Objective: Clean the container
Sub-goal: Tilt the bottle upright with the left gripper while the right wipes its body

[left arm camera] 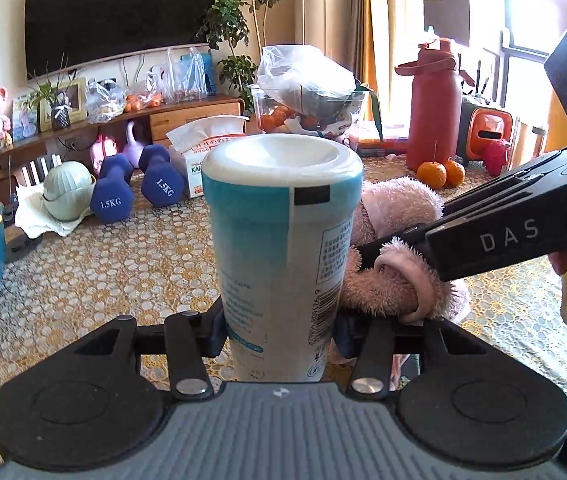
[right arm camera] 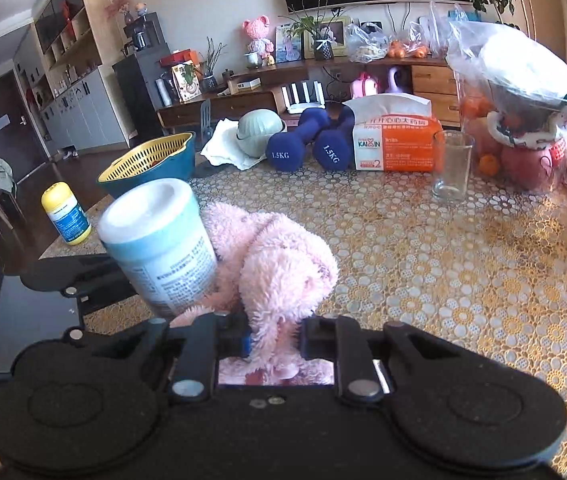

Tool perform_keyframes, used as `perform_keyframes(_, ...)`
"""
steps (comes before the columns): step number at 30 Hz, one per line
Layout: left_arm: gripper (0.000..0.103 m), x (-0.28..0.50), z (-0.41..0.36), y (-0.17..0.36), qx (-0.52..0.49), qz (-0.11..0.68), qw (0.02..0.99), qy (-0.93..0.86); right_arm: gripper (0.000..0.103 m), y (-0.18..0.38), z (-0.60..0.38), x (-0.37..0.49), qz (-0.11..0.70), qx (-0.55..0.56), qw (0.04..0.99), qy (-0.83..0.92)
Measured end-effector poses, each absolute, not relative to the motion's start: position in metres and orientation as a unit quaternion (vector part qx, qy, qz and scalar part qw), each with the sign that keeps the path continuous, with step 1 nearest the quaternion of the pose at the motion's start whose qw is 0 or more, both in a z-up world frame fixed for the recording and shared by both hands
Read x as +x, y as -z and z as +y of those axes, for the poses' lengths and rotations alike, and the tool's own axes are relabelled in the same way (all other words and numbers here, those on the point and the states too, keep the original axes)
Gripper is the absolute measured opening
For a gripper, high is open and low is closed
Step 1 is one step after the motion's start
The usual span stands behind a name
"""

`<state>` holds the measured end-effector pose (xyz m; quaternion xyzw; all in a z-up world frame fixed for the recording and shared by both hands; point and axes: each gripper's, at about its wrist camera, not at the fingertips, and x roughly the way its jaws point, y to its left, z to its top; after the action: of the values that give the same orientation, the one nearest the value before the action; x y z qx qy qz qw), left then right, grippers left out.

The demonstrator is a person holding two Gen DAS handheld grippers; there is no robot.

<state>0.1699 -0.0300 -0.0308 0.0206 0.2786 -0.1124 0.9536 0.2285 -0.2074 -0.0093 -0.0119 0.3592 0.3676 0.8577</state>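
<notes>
A tall blue-and-white container (left arm camera: 281, 248) with a white lid stands upright between the jaws of my left gripper (left arm camera: 279, 334), which is shut on its lower body. The same container (right arm camera: 159, 240) leans at the left of the right wrist view. My right gripper (right arm camera: 273, 338) is shut on a fluffy pink cloth (right arm camera: 279, 268), and the cloth (left arm camera: 395, 256) presses against the container's right side. In the left wrist view the right gripper (left arm camera: 367, 254) reaches in from the right, its fingertips buried in the cloth.
The table carries a gold lace-pattern cover (right arm camera: 443, 280). On it stand an empty glass (right arm camera: 451, 166), a tissue box (right arm camera: 393, 138), two blue dumbbells (right arm camera: 311, 144), a yellow-and-blue strainer basket (right arm camera: 151, 160), a bagged fruit bowl (right arm camera: 519, 112), a red flask (left arm camera: 435, 104) and a yellow-capped bottle (right arm camera: 65, 214).
</notes>
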Motion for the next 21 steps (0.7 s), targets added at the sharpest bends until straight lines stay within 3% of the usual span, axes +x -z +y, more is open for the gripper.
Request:
perform_keyframes(10, 0.049, 0.153, -0.033, 0.014, -0.001, 0.277, 0.952, 0.130, 0.019, -0.040, -0.250, 0.224, 0.311, 0.088, 0.857, -0.402)
perform_keyframes(21, 0.049, 0.128, -0.053, -0.005, 0.037, 0.265, 0.952, 0.146, 0.019, -0.045, -0.239, 0.206, 0.321, 0.044, 0.837, -0.442)
